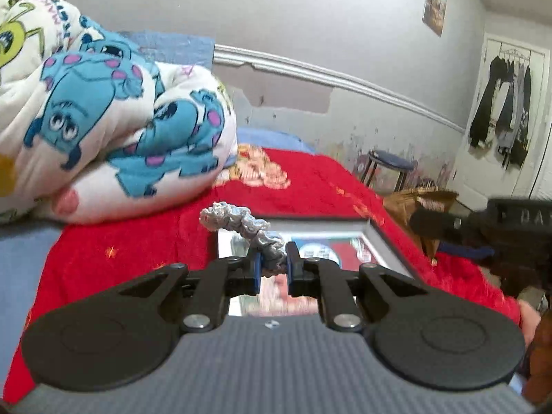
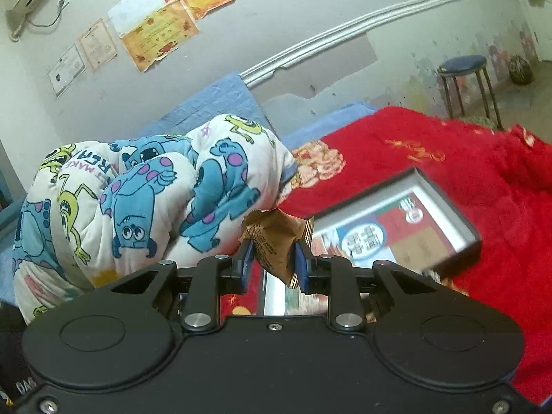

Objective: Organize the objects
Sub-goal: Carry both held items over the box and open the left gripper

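Jaws of the left gripper (image 1: pixel 273 266) pinch a crumpled foil strip (image 1: pixel 243 225); the right gripper (image 2: pixel 275 263) clamps a brown packet (image 2: pixel 277 241). Both hang above the box (image 2: pixel 445 186) on the red bed (image 2: pixel 483 172).

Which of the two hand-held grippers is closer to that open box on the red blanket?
Left, as far as I can judge. The left hand-held gripper, holding crumpled foil, hangs right above the box. The right hand-held gripper, holding a brown packet, sits back near its corner.
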`<state>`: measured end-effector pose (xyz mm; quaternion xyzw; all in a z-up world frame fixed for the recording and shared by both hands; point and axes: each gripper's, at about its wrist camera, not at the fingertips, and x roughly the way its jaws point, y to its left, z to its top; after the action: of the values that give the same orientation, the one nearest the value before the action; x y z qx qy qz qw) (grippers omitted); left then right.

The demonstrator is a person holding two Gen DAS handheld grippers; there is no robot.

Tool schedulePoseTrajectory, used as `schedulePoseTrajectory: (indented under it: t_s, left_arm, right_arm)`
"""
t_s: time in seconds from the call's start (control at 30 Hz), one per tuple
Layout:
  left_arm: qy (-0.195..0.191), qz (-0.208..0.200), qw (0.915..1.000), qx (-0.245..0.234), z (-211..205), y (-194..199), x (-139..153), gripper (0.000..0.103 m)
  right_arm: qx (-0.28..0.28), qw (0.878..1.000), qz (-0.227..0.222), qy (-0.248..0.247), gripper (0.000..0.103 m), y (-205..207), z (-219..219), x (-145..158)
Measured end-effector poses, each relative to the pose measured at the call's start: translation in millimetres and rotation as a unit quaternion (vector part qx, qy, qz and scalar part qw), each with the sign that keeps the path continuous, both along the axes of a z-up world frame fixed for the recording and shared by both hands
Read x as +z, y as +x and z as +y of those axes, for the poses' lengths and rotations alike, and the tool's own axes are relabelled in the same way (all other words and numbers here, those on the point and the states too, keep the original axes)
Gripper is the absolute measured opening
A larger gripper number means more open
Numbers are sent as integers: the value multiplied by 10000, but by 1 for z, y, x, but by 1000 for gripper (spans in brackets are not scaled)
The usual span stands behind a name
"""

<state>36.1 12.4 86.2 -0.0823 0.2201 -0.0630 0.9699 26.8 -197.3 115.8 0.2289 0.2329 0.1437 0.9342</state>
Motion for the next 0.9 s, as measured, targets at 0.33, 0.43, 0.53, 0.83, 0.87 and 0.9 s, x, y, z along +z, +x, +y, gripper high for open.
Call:
schedulePoseTrajectory:
  t_s: [0.33, 0.43, 0.53, 0.83, 0.87, 0.9]
  left_arm:
    - [93, 121, 9996, -244, -11, 73, 7, 17]
    - [218, 307, 9986, -383, -18, 90, -13, 17]
    - [335, 433, 9974, -464, -22, 97, -38, 17]
    - [367, 1004, 9927, -562, -30, 117, -90, 17]
    - [417, 1032, 9922, -553, -32, 119, -93, 17]
    - [471, 1056, 9917, -564, -34, 119, -96, 17]
  right_arm:
    - [99, 9995, 269, -97, 25, 67, -3, 4]
    - [108, 9990, 413, -95, 25, 85, -2, -13]
    - [127, 9981, 598, -74, 25, 102, -3, -38]
    - [-49, 9909, 1323, 236, 25, 130, -14, -123]
    - [-80, 9903, 1368, 243, 25, 131, -15, -128]
    - [-68, 9903, 1373, 215, 25, 131, -14, -132]
